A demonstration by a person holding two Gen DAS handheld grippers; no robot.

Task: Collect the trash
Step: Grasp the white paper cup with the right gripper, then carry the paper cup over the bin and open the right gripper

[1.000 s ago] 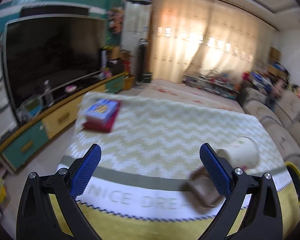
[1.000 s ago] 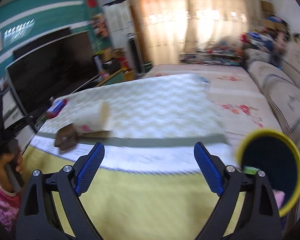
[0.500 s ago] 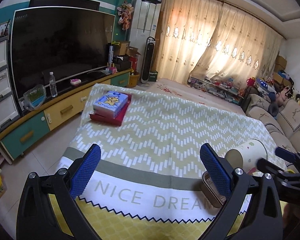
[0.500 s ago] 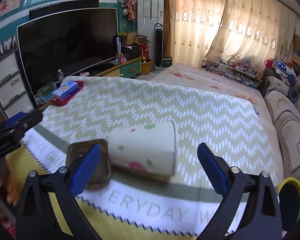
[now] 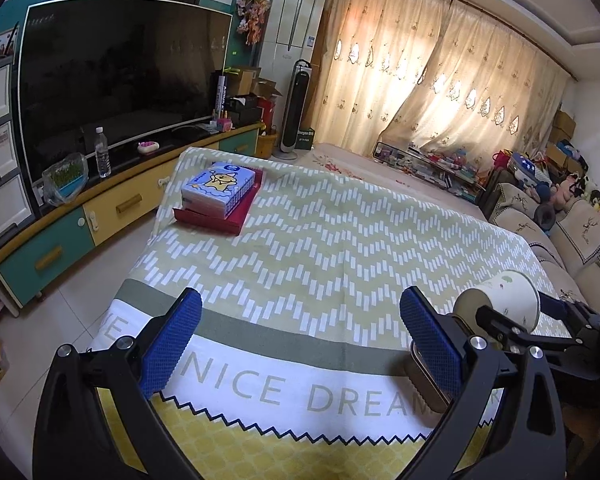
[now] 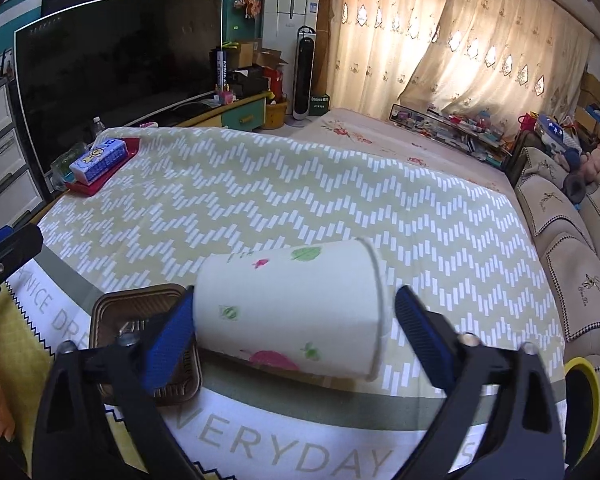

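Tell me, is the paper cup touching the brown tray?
Cannot tell. In the right wrist view the paper cup overlaps the brown tray, but a blue finger hides where they would meet.

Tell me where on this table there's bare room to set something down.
The whole middle of the tablecloth is free, from the tissue pack on its red tray at the far left corner to the near edge. The near right corner is crowded: paper cup lying on its side, brown container, right gripper closing around the cup.

A: What do the two tools look like?
B: The left gripper (image 5: pixel 298 336) and right gripper (image 6: pixel 292 330) each have glossy black plastic arms.
A: And the fingertips (image 5: pixel 171 342)?
B: Blue, dimple-textured pads, with silver screws behind them.
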